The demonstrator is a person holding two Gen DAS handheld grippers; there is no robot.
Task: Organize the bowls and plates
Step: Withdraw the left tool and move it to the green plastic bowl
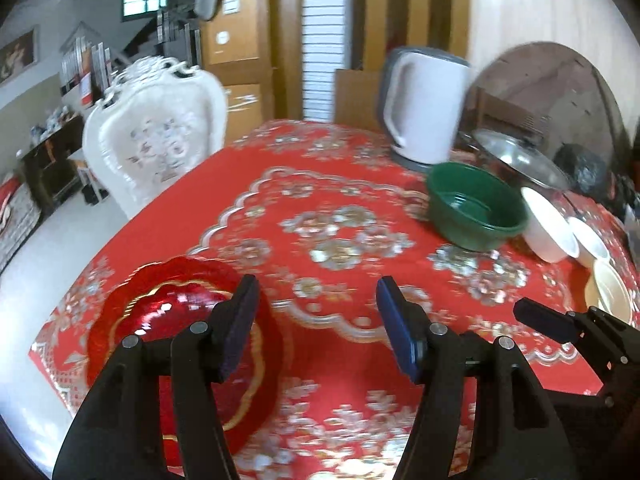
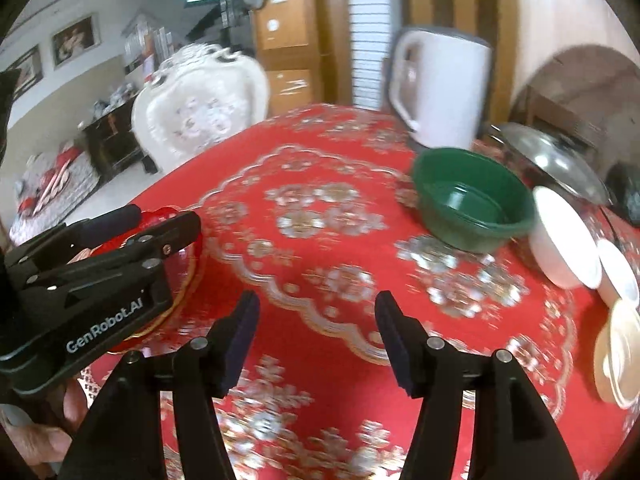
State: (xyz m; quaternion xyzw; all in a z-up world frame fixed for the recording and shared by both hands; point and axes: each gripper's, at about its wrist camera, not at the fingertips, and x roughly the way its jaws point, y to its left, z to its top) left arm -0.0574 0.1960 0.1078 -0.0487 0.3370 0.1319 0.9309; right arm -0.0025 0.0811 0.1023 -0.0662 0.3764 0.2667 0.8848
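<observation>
A red scalloped plate (image 1: 160, 312) with gold trim lies on the table's near left, partly under my left gripper's left finger. The left gripper (image 1: 316, 284) is open above the red cloth and holds nothing. Over the cloth's middle, the right gripper (image 2: 316, 296) is also open and empty. A green bowl (image 2: 472, 196) sits at the far right. Beside it two white bowls (image 2: 564, 236) (image 2: 620, 268) lean on their sides, and a cream bowl stack (image 2: 624, 356) is nearer. In the right wrist view, the left gripper (image 2: 164, 216) covers part of the red plate (image 2: 184, 264).
A white electric kettle (image 1: 428, 108) stands at the table's far edge behind the green bowl (image 1: 476, 204). A glass pot lid (image 1: 516, 156) rests to its right. A white ornate chair (image 1: 156, 128) stands past the table's left edge. A red patterned tablecloth (image 1: 332, 208) covers the table.
</observation>
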